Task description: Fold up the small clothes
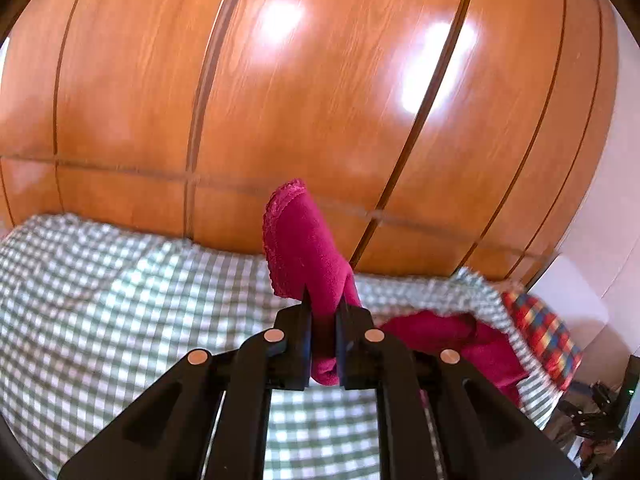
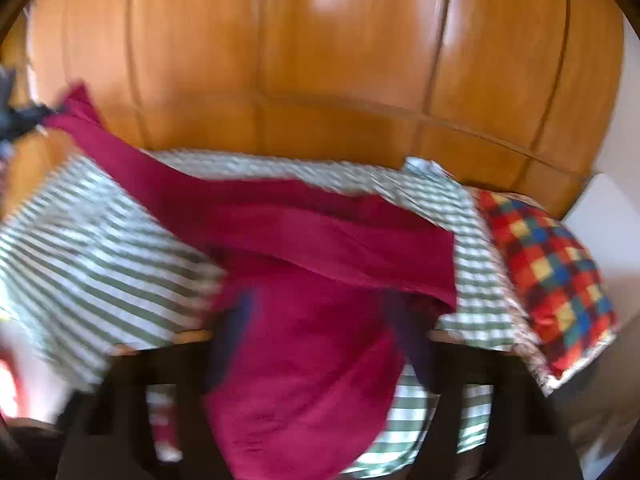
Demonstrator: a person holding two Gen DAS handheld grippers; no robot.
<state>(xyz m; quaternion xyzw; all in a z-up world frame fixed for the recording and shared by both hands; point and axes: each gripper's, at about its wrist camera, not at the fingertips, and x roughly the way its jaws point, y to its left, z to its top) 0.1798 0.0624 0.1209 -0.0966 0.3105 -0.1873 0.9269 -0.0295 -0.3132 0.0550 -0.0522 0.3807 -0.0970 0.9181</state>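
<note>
A magenta garment (image 1: pixel 304 248) with a lace-trimmed edge is held up above the bed. My left gripper (image 1: pixel 323 304) is shut on one end of it, and the cloth stands up between the fingers. The rest trails to the right over the bed (image 1: pixel 448 332). In the blurred right wrist view the garment (image 2: pixel 320 240) stretches from the left gripper at the upper left (image 2: pixel 24 116) down across my right gripper (image 2: pixel 320 320). The cloth bunches between the spread right fingers (image 2: pixel 236 320) and hides the fingertips.
The bed carries a green and white checked cover (image 1: pixel 120 300) (image 2: pixel 100 240). A red, blue and yellow checked pillow (image 2: pixel 548 280) (image 1: pixel 540 332) lies at the right end. Glossy wooden wardrobe doors (image 1: pixel 320 80) stand right behind the bed. Dark equipment (image 1: pixel 600 412) sits at the lower right.
</note>
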